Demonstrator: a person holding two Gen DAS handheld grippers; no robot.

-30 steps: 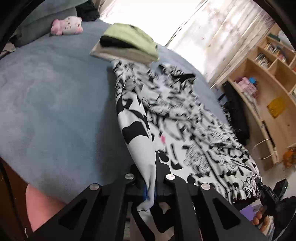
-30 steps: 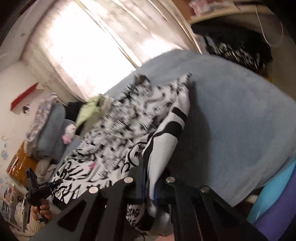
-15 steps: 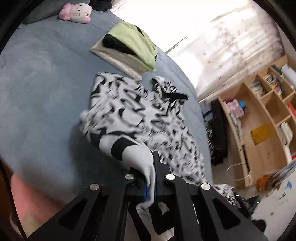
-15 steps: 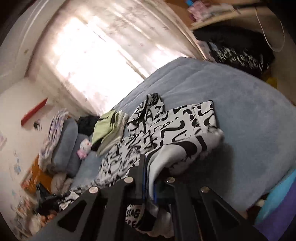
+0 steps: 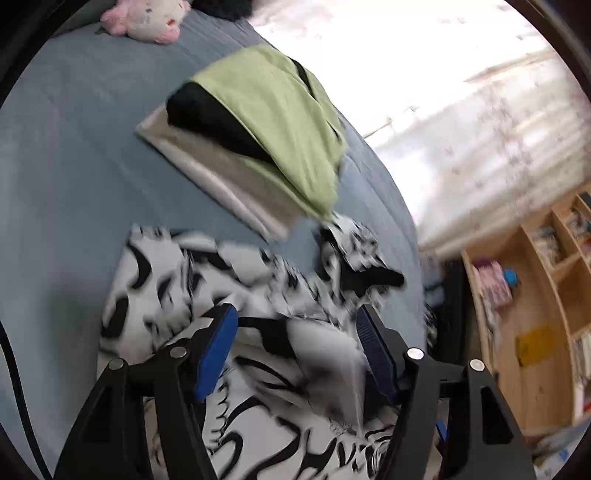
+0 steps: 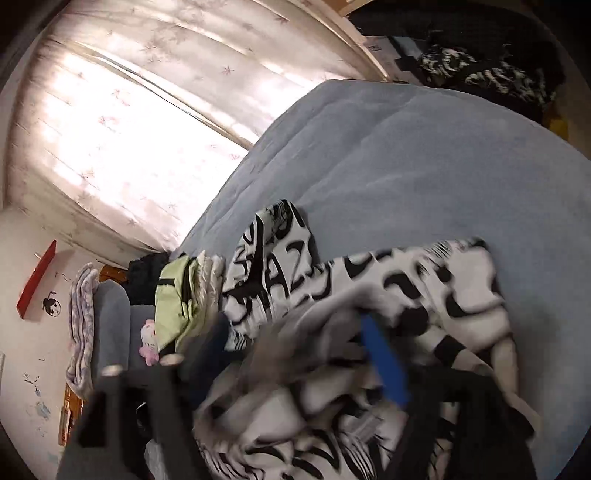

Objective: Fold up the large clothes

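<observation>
Both of your grippers hang low over the black-and-white printed garment (image 5: 229, 280) on the blue bed (image 5: 74, 155).

Your left gripper (image 5: 295, 332) points along the cloth, its blue-padded jaws spread wide, a raised fold loose between them. Your right gripper (image 6: 295, 354) is blurred, jaws likewise apart, bunched fabric around them. The garment lies folded and rumpled. Beyond it sits a stack of folded clothes (image 5: 258, 140), then a pink plush toy (image 5: 147, 18).
</observation>
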